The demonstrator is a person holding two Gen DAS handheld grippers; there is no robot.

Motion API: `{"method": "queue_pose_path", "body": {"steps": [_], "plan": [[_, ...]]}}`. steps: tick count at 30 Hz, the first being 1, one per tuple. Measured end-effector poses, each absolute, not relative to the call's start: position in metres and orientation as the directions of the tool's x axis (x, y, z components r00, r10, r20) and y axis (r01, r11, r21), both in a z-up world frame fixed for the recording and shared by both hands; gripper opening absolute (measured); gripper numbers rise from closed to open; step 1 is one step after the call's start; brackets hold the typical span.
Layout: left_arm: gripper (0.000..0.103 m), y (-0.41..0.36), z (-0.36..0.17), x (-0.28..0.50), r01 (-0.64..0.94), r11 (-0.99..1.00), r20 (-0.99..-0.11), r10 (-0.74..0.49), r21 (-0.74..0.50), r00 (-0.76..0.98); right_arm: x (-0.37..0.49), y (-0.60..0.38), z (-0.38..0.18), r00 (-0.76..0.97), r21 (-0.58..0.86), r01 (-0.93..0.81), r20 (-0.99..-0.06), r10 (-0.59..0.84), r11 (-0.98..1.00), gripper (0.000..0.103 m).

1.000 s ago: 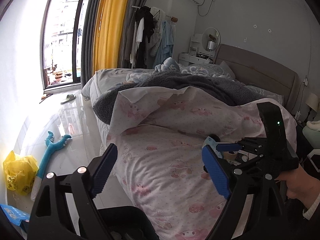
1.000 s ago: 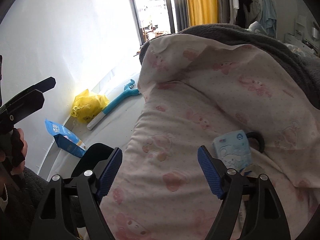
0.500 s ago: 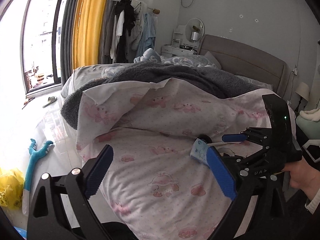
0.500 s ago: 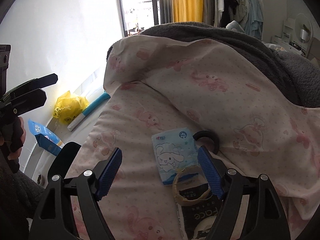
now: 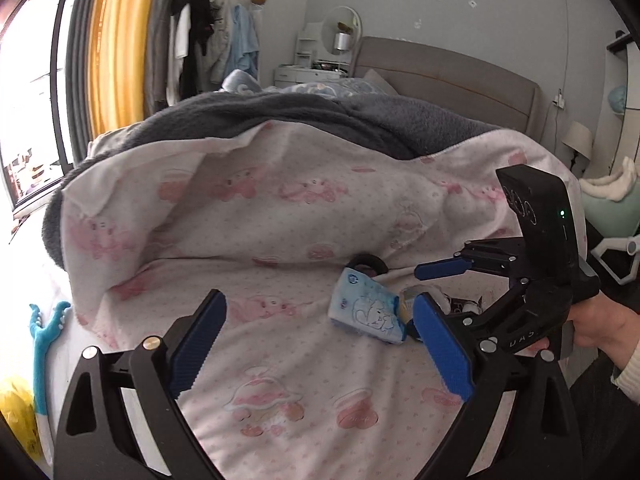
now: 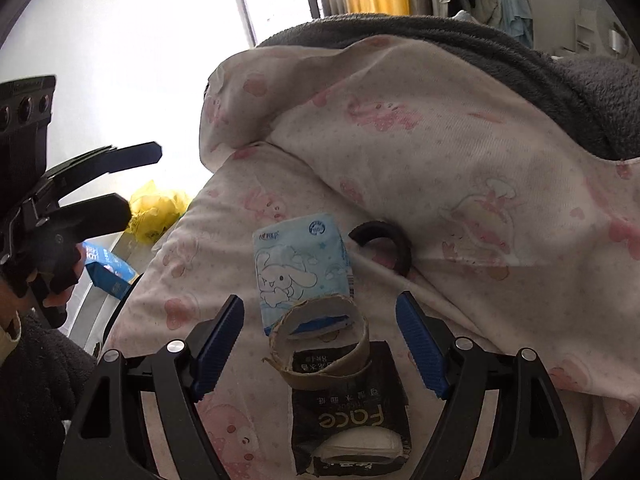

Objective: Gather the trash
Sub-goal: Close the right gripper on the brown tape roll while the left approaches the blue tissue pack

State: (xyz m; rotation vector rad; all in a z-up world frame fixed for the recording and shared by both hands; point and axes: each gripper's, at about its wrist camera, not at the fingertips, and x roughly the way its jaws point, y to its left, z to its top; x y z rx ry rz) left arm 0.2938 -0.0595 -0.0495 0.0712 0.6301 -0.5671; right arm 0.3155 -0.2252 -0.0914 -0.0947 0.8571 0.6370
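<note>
Nearest the right gripper (image 6: 320, 340), on the bed (image 6: 224, 216): black tissue pack (image 6: 352, 412), torn open, white tissue showing at the near end. Print reads "Face" (seen upside down), smaller characters too small to make out. Soft, light, crinkly film; pinch across the short side.

On top of it, a cardboard ring (image 6: 320, 344), flattened and frayed. Nearly weightless, crushes easily, so grip across the band (judgement).

Behind that, a blue tissue pack (image 6: 300, 272) with a cartoon dog; its logo text isn't legible. Squashy, slick wrapper, take it mid-body.

Further back, a black ring (image 6: 384, 248) half under the quilt fold; looks stiff.

Right jaws stand wide, nothing between the pads, ring and pack just ahead. Left gripper (image 5: 320, 344) is wide too, empty, over bare sheet.
</note>
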Motion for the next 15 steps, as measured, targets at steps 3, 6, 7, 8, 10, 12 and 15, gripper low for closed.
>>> {"method": "queue_pose_path", "body": {"steps": [3,6,7,8,10,12,15], "plan": [[0.096,-0.068,-0.057,0.300,0.540,0.836,-0.596,-0.485,-0.101,0.640,0.317,-0.222,-0.097,0.465,0.162,-0.585,-0.736,0.493,0.794,0.066],[0.096,-0.076,-0.064,0.305,0.553,0.829,-0.614,-0.481,-0.087,0.625,0.318,-0.222,-0.100,0.458,0.143,-0.594,-0.750,0.478,0.792,0.062],[0.096,-0.078,-0.065,0.306,0.558,0.826,-0.616,-0.484,-0.086,0.621,0.318,-0.223,-0.102,0.452,0.145,-0.594,-0.753,0.478,0.791,0.061],[0.096,-0.079,-0.066,0.308,0.562,0.823,-0.618,-0.487,-0.087,0.617,0.319,-0.225,-0.104,0.447,0.151,-0.595,-0.755,0.480,0.790,0.060],[0.096,-0.082,-0.069,0.310,0.567,0.819,-0.621,-0.490,-0.087,0.612,0.320,-0.229,-0.107,0.439,0.162,-0.594,-0.756,0.486,0.788,0.052],[0.096,-0.086,-0.072,0.312,0.572,0.817,-0.629,-0.483,-0.074,0.609,0.318,-0.234,-0.106,0.439,0.182,-0.591,-0.745,0.503,0.786,0.047],[0.096,-0.093,-0.076,0.316,0.572,0.818,-0.645,-0.467,-0.056,0.605,0.316,-0.245,-0.103,0.441,0.210,-0.584,-0.728,0.524,0.784,0.047]]}}
